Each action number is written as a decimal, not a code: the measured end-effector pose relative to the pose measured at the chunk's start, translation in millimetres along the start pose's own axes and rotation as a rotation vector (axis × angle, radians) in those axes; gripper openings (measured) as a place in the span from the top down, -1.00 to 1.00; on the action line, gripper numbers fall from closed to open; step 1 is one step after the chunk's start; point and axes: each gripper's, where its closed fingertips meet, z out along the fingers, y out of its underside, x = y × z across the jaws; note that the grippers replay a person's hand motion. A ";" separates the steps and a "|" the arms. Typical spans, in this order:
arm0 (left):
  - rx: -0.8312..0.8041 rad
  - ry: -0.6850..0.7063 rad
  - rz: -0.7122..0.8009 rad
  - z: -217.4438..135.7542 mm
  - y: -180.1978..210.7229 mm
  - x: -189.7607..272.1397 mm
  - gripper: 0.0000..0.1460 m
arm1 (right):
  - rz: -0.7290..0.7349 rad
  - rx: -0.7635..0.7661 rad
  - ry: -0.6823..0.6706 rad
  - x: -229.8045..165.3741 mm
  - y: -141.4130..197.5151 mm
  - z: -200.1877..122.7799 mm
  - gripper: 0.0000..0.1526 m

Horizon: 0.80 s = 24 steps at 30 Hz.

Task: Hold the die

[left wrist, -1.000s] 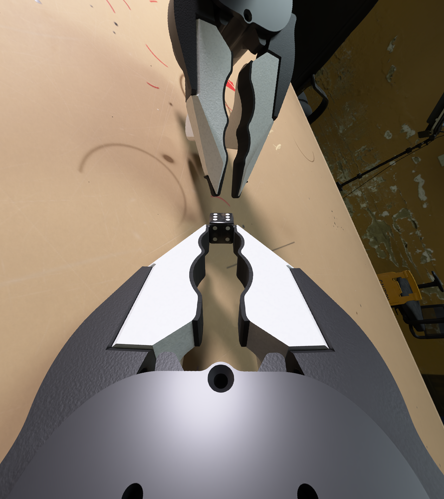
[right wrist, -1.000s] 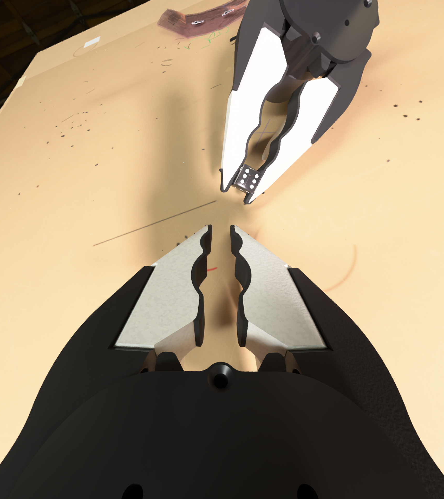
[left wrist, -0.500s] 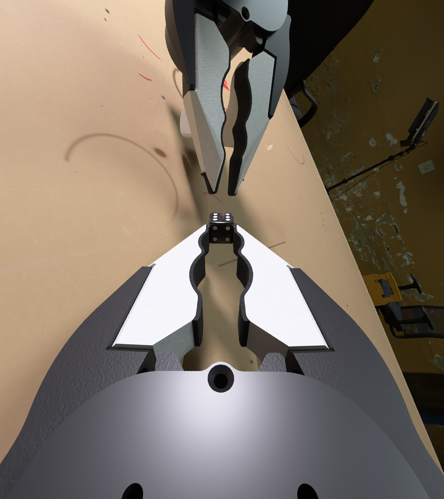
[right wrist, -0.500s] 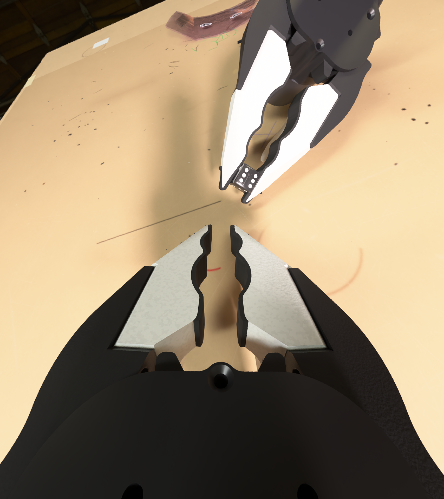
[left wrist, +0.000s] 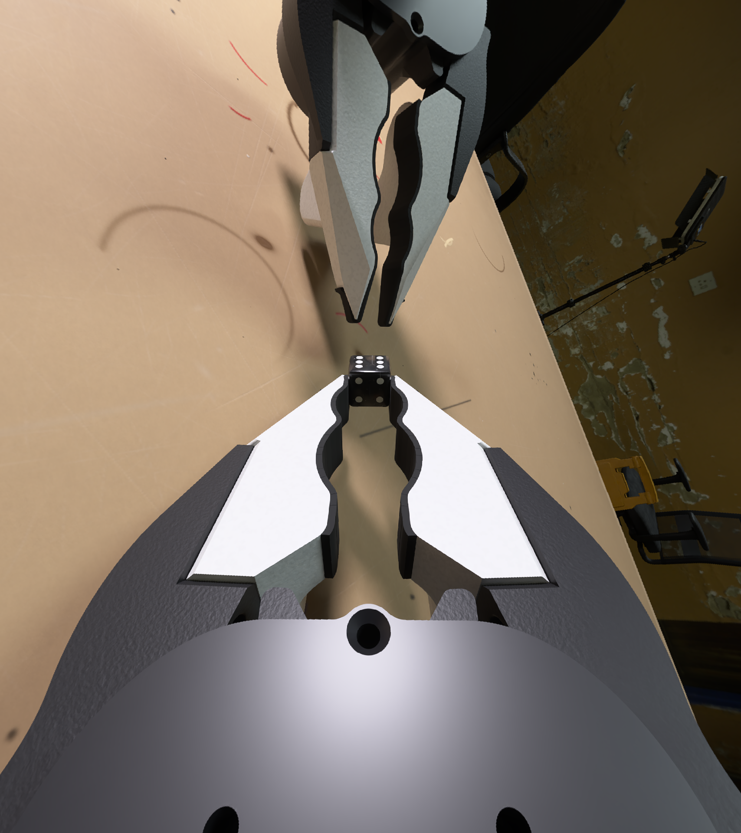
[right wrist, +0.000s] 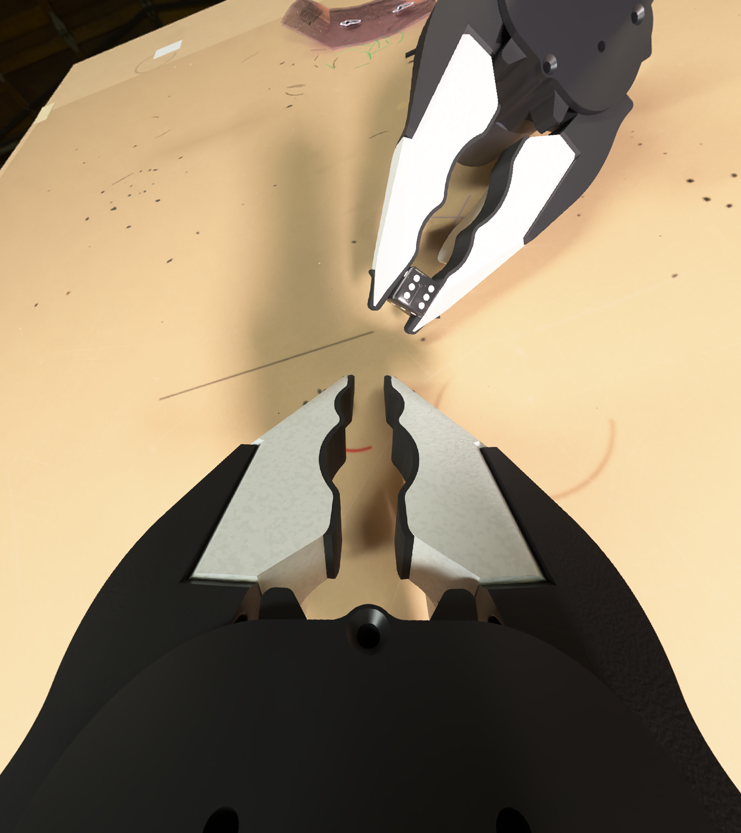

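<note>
A glossy black die with white pips sits pinched at the very tips of the left gripper, whose white, wavy-edged fingers clamp two opposite faces above a scuffed tan worktop. At 12 o'clock, the right gripper faces it, empty, its speckled grey fingers narrowly parted.

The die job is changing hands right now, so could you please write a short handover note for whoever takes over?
Left gripper: shut on the die, pinched at the very tips of its fingers, above the table.
Right gripper: holds nothing, fingers a narrow gap apart, tips facing the die and close to it, not touching.
Done: the die is grasped.
Left: keep the grip steady; the hold is shallow, so avoid sudden moves.
</note>
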 end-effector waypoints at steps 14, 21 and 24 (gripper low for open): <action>0.030 0.034 -0.031 -2.3 -1.4 4.4 0.78 | 0.019 0.070 -0.055 -3.7 -7.2 -9.0 0.83; 0.043 0.037 -0.043 -4.1 -2.8 3.5 0.78 | 0.044 0.114 -0.086 -4.4 -12.0 -17.3 0.83; 0.062 0.046 -0.057 -6.3 -5.0 3.3 0.78 | 0.088 0.135 -0.084 0.7 -13.7 -23.9 0.83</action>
